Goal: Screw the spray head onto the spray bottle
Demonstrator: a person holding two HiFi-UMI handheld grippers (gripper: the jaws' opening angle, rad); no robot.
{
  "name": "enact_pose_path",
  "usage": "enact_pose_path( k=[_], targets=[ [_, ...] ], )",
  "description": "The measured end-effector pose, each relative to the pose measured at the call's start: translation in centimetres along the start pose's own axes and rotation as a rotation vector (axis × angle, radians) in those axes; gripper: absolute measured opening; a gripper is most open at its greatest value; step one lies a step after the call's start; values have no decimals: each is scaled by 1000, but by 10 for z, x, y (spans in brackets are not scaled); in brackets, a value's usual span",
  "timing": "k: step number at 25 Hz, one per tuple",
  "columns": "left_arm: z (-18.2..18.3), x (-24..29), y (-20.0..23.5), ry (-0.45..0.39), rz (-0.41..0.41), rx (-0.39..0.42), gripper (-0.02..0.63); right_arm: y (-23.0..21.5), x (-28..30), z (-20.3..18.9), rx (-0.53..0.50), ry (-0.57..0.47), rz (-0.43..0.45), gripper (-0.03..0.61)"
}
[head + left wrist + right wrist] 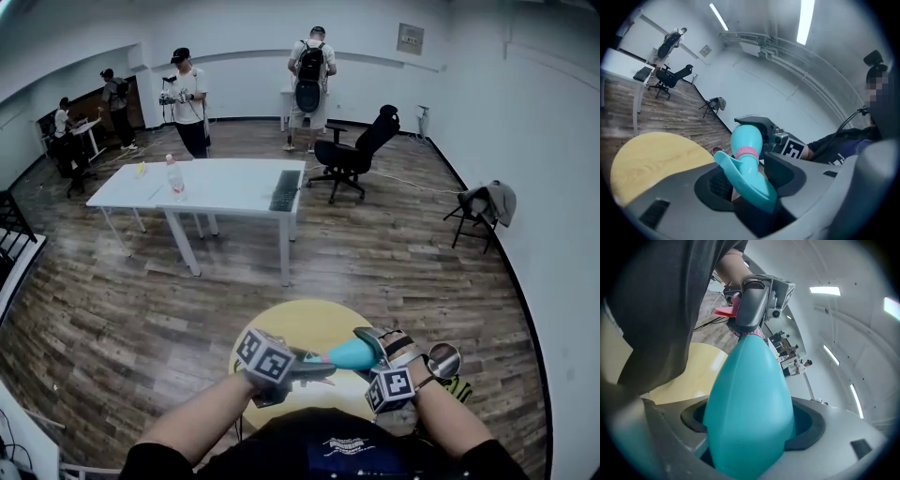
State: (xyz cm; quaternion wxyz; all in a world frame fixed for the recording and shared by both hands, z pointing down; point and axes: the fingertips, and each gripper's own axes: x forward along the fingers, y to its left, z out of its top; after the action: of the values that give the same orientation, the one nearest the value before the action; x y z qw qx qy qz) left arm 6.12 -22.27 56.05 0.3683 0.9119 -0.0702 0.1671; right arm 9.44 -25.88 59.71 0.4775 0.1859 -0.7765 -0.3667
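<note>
Both grippers are held up close together above the round yellow bench [298,323], with the teal spray bottle [349,354] lying roughly level between them, clear of the bench top. The right gripper [375,347] has its jaws closed on the bottle's fat body, one on each side, as the right gripper view shows with the teal shell filling the gap. The left gripper [317,367] meets it from the other end: its jaws stand partly closed around the spray head [749,176], which sits at the bottle's neck with a pink collar [746,152] where the two join (how far the thread has been turned cannot be told). From the right gripper view a pink trigger [724,311] sticks out beside the left gripper's dark jaw. Farther back in the room stand a white bench [225,195] carrying a keyboard [285,190] and a small bottle [173,176], a black office chair [354,155], and several people near the far wall.
</note>
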Motion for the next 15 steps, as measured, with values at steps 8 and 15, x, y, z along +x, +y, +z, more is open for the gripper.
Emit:
enact_pose_path(
  k=[8,15],
  targets=[
    [17,-30,2,-251,-120,-299,257,7,10,19,127,-74,117,456],
    [12,-122,46,-576,-30,-472,345,9,14,2,257,-57,136,457]
  ],
)
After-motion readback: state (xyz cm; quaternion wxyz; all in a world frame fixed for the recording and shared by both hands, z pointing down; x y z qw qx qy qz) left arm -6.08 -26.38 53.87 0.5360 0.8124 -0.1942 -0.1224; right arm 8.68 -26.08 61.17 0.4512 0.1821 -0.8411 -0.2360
